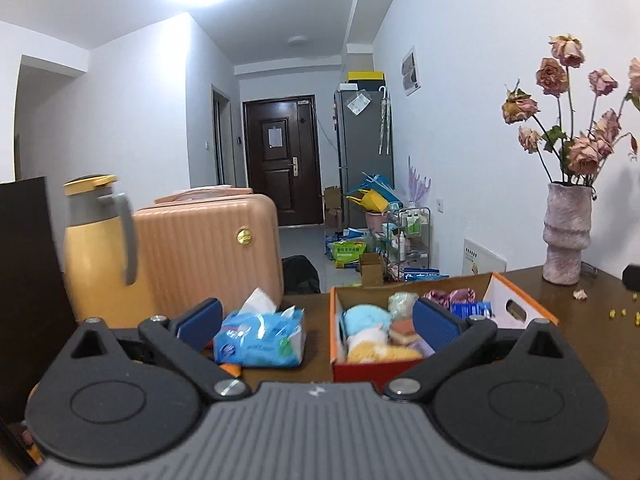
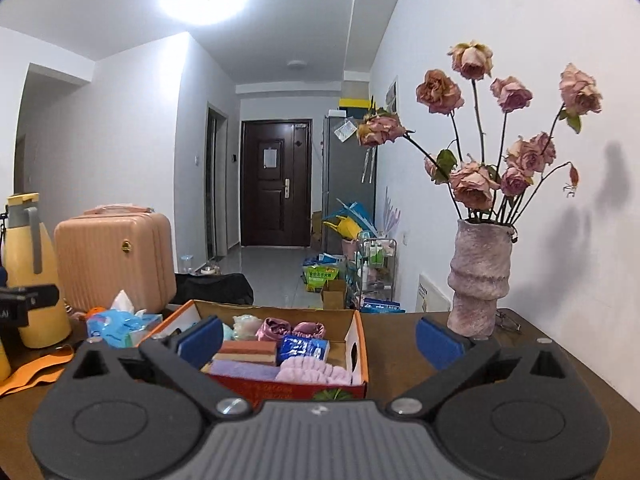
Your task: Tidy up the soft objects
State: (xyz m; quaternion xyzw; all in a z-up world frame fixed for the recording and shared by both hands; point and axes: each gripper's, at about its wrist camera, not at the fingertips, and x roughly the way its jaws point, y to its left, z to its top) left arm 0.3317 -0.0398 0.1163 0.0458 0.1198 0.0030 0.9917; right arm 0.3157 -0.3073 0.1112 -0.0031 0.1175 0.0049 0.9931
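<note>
An orange-and-red cardboard box (image 1: 516, 294) (image 2: 358, 344) stands on the brown table and holds several soft things: a light blue plush (image 1: 366, 318), a yellow plush (image 1: 376, 354), a sponge (image 2: 250, 352), a purple cloth (image 2: 242, 370), a pink fluffy cloth (image 2: 316, 374), a blue tissue pack (image 2: 302, 348) and a mauve scrunchie (image 2: 280, 326). A blue tissue packet (image 1: 260, 338) (image 2: 116, 326) lies left of the box. My left gripper (image 1: 318, 320) is open and empty, just short of the packet and box. My right gripper (image 2: 320, 338) is open and empty, above the box's near right corner.
A yellow thermos (image 1: 96, 248) (image 2: 30, 272) and a pink suitcase (image 1: 208, 248) (image 2: 116, 256) stand at the left. A pink vase of dried roses (image 2: 480, 276) (image 1: 566, 232) stands at the right by the wall. Orange cloth (image 2: 36, 372) lies at the table's left.
</note>
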